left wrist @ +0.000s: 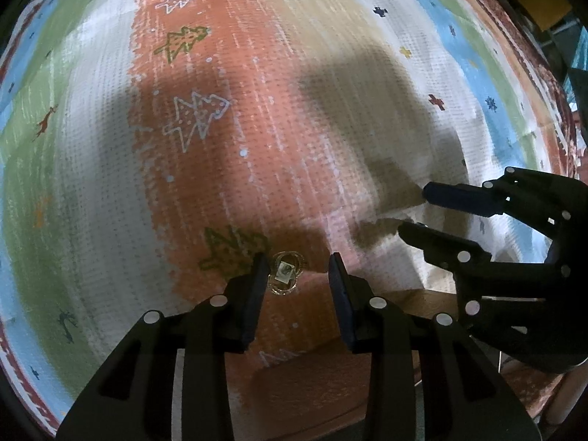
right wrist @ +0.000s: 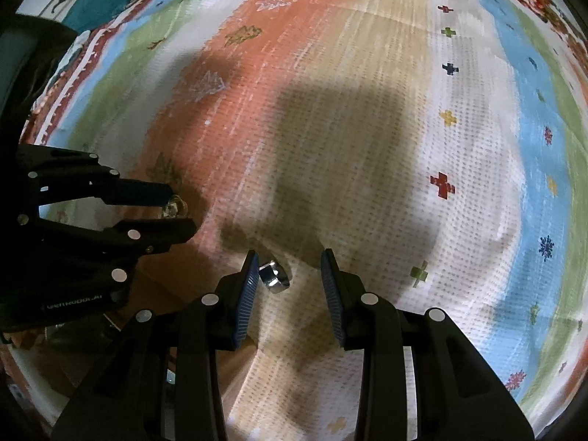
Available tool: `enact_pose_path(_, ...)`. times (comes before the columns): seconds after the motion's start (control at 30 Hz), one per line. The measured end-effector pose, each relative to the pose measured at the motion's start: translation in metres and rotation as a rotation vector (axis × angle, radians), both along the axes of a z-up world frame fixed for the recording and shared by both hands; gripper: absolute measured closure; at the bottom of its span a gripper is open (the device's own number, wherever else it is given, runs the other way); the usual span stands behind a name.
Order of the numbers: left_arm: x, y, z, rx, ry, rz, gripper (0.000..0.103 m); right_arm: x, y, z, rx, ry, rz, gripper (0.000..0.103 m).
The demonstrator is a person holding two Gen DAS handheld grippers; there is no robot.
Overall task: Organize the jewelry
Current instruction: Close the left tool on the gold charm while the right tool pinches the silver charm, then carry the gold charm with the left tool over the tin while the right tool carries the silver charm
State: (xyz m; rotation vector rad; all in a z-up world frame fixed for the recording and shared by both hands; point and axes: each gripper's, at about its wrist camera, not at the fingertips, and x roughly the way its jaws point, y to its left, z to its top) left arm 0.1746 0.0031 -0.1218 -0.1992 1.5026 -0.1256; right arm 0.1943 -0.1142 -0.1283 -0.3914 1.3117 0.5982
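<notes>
A small gold ring with a pale square stone [left wrist: 284,273] lies on the orange stripe of the patterned cloth, between the tips of my left gripper [left wrist: 297,264], which is open around it. The ring also shows in the right wrist view [right wrist: 174,207] between the left gripper's fingers. A silver ring [right wrist: 275,276] lies on the cloth just inside the left finger of my right gripper [right wrist: 288,262], which is open. The right gripper also shows in the left wrist view [left wrist: 413,207], open, to the right.
The colourful cloth [left wrist: 294,110] with tree and cross motifs covers the whole surface. A wooden edge [left wrist: 422,301] shows under the cloth's near fold, and a chair leg [left wrist: 566,397] at the lower right. Dark shadows fall on the cloth.
</notes>
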Motion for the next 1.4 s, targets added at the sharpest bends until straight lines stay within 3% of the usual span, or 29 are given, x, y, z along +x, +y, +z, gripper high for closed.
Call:
enact_pose_path(0.2,0.001,0.004,-0.003,0.015,0.009,0.024,0.089,0.001,0.0,-0.002,0.006,0.008,-0.007,0.069)
enact_pose_path(0.57,-0.001,0.006,-0.001,0.002,-0.005,0.039,0.094,0.003,-0.004,-0.001,0.007,0.002,-0.017,0.09)
enact_pose_path(1.1,-0.005,0.029,0.014,-0.022,-0.06,0.078,0.094,0.003,-0.008,0.011,0.043,-0.033,-0.025,0.093)
enact_pose_path(1.4,-0.012,0.022,0.035,-0.013,-0.129,0.071,0.094,-0.007,-0.015,0.034,0.107,-0.091,-0.023,0.093)
